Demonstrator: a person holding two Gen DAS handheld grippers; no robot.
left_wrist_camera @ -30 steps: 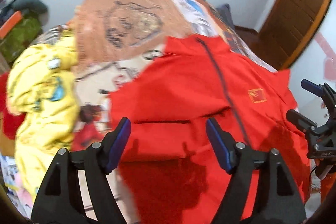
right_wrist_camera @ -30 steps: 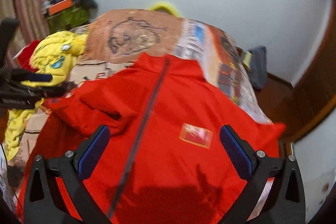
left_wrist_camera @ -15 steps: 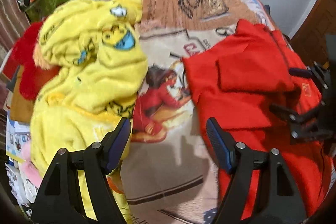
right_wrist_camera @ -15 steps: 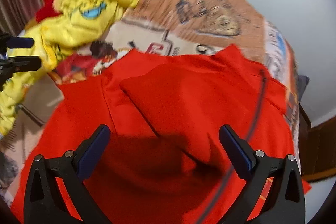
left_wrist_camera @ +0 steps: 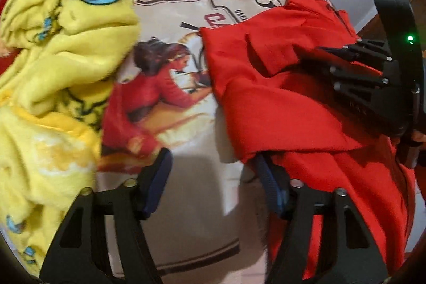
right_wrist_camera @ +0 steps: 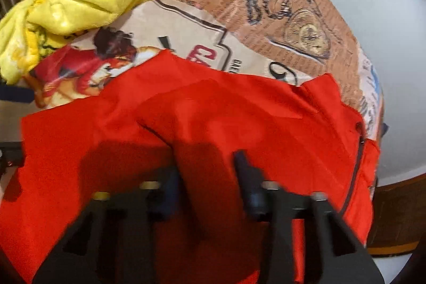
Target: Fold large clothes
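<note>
Your right gripper (right_wrist_camera: 207,177) has just closed on a fold of the red fabric jacket (right_wrist_camera: 239,119) beneath it, your left gripper (left_wrist_camera: 213,185), jaws narrowing, straddles its edge unclamped, so folding has barely started.

Jacket (left_wrist_camera: 287,97) lies right on the bedspread (left_wrist_camera: 186,204); fleece heap (left_wrist_camera: 53,57) left; right gripper (left_wrist_camera: 314,55) on jacket

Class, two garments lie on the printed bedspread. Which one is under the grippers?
The red jacket, smooth, with a dark zip. The fluffy yellow garment with blue cartoon prints lies crumpled apart, beside it.
</note>
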